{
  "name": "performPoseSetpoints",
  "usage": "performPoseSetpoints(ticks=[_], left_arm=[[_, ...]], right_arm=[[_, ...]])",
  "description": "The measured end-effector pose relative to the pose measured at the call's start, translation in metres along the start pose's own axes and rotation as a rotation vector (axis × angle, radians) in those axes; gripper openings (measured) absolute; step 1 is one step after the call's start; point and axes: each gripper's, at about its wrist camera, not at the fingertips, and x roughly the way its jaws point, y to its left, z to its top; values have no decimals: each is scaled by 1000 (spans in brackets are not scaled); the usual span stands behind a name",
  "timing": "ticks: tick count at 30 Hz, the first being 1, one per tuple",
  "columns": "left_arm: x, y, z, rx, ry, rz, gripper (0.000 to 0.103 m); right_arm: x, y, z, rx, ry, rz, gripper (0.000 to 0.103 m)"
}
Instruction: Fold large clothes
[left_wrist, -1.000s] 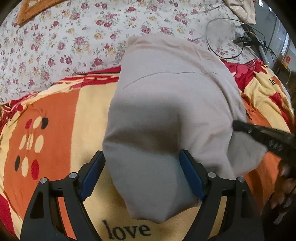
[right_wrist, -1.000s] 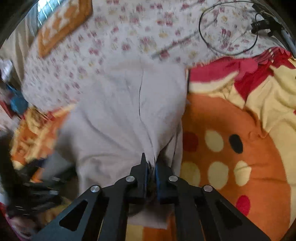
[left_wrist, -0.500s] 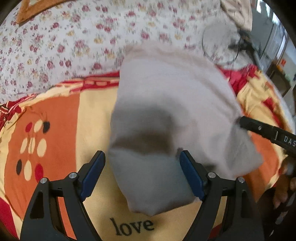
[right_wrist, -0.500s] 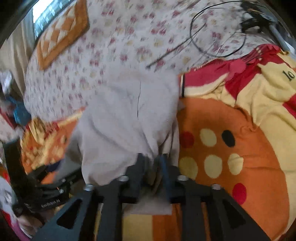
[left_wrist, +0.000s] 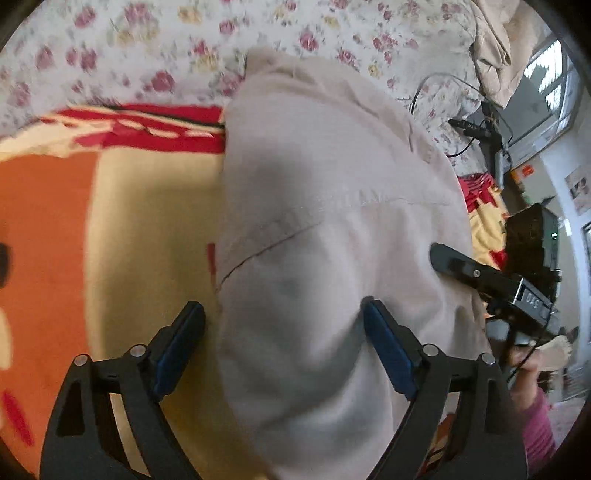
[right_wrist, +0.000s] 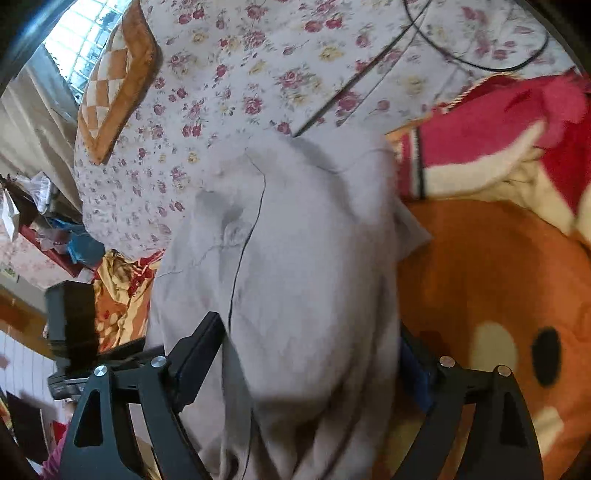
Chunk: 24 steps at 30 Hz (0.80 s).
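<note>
Both grippers stand spread wide over the garment (left_wrist: 332, 258), their jaws having just been opening: the left gripper (left_wrist: 284, 332) straddles its near fold without pinching, and the right gripper (right_wrist: 310, 354) has let go, the cloth lying loose between its fingers. The garment, pale grey and bunched, lies on the blanket (left_wrist: 122, 229), orange, cream and red, with its far end reaching the floral sheet (right_wrist: 258, 74). Beyond the garment on that sheet lie a black cable (right_wrist: 480, 62) and a checked cushion (right_wrist: 118, 74); a pink sleeve (left_wrist: 535, 424) shows behind the right gripper.
</note>
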Motion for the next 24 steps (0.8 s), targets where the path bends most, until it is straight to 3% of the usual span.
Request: performPoseSetpoints(ticks=[2,3,4,6,8,12,15,17,18,20,22,23,24], left_arm=[[4,0,2,-15,-5,-27,90],[4,-1,3,-5,-9,-34,81],[1,-6,3,16,-12,-58,71],[-10,-13,3,49,-32,-58,47],[-30,-23,-2,87,-57,-54,37],[-90,-37,-22,140,-123,-61,37],[-135,-41,-48,199,-133,14,37],[-148,-32,-68,203,-120,74,39],[-148,-26,-76,194,-112,117,41],[-134,-9,-98,156,-83,224,48],[-115,5,-112,99,-57,272,62],[-113,7,-116,82,-72,299,71],[-114,8,-120,77,-99,327,73]], right_arm=[[11,-2,4,21,27,41,87],[14,-3,6,35,35,66,81],[14,-2,7,33,34,81,64],[3,7,7,15,-5,87,48],[-10,25,3,-34,-34,82,39],[-35,59,-6,-47,-67,186,36],[-42,84,-21,-40,-39,273,37],[-34,93,-35,-33,-4,296,43],[-24,99,-49,-47,25,255,50],[-7,102,-70,-73,66,125,54],[-2,102,-80,-71,94,30,66],[-11,102,-85,-66,72,1,67],[-20,104,-87,-73,49,-23,67]])
